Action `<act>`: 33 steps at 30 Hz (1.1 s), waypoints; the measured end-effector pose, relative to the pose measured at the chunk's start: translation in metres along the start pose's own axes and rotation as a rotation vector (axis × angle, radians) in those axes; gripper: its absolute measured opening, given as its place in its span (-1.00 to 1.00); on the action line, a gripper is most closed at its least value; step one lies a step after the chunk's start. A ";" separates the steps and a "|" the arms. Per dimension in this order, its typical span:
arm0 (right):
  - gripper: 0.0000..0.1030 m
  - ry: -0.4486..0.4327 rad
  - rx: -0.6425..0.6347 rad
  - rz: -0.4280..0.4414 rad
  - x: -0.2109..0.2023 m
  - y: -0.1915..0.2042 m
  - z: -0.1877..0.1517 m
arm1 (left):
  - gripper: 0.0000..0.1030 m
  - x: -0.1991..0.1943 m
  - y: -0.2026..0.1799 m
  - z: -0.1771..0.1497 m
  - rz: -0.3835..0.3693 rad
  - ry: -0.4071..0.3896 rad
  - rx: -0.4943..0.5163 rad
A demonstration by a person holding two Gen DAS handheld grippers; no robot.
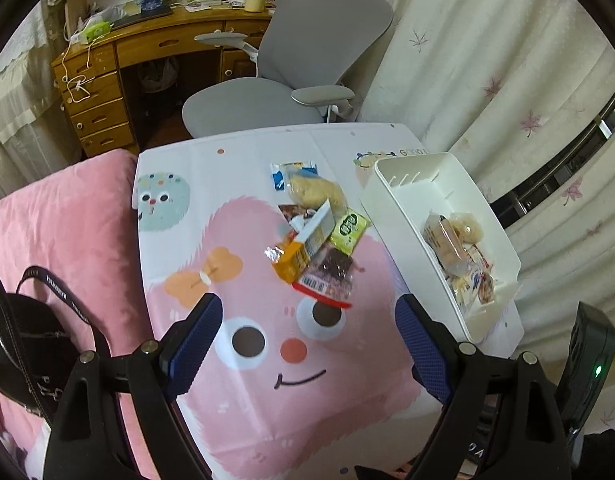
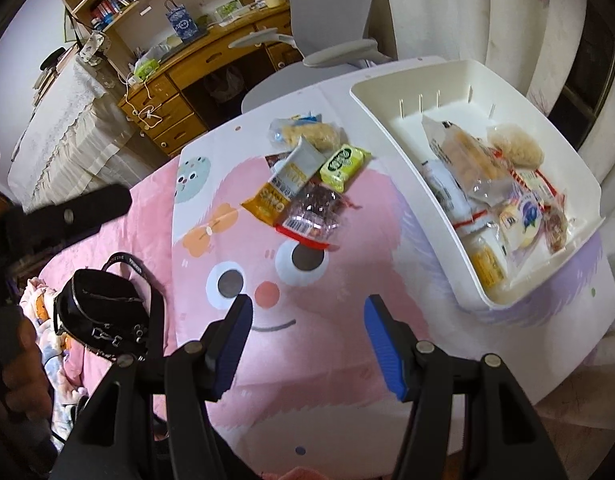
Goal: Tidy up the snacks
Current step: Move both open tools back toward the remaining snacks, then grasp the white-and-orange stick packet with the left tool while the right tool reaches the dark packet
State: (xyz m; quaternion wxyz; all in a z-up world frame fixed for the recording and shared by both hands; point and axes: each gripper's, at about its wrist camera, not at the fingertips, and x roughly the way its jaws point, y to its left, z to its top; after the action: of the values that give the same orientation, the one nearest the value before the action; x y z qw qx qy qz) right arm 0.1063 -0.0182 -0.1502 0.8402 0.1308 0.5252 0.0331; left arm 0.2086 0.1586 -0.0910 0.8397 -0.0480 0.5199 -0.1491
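- A loose pile of snacks [image 2: 307, 196] sits near the middle of a small table [image 2: 387, 360] covered in a pink cartoon-face print, the packets overlapping one another.
- In the pile: a green packet [image 2: 343, 162], an orange-yellow packet [image 2: 267, 204], a clear bag of dark pieces with a red-edged label [image 2: 313, 216], and a clear bag of pale puffed pieces [image 2: 307, 132] at the far end.
- A white plastic bin [image 2: 579, 160] stands at the table's right side, just beside the pile but apart from it, already holding several wrapped snacks [image 2: 487, 184].
- The left gripper [image 1: 307, 320] hovers above the table's near part with its blue-padded jaws spread wide, nothing between them.
- The right gripper [image 2: 307, 312] hangs over the printed face with its jaws parted more narrowly, also gripping nothing.
- A black handbag [image 2: 103, 312] with a strap lies on the pink bedding [image 2: 107, 248] left of the table.
- Beyond the table stand a grey office chair [image 1: 307, 40] and a wooden desk [image 1: 147, 44] with drawers; pale flower-patterned curtains [image 1: 487, 60] hang to the right.
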 end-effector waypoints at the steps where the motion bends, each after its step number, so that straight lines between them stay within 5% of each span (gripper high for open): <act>1: 0.12 -0.007 -0.002 -0.004 0.002 0.000 0.001 | 0.70 0.003 0.000 0.004 0.003 0.005 0.004; 12: 0.27 -0.088 -0.044 -0.014 0.054 0.004 0.031 | 0.69 0.078 -0.003 0.050 0.046 0.143 0.063; 23: 0.27 -0.183 -0.200 -0.097 0.117 0.010 0.034 | 0.62 0.184 0.000 0.054 0.075 0.318 0.096; 33: 0.27 -0.215 -0.341 -0.139 0.163 0.010 0.042 | 0.48 0.231 0.011 0.053 0.050 0.390 0.064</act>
State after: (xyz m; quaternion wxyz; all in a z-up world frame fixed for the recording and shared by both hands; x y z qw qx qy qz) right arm 0.2178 0.0147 -0.2729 0.9016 -0.0471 0.4272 0.0493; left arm 0.3532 0.0958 -0.2680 0.7277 0.0214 0.6687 -0.1512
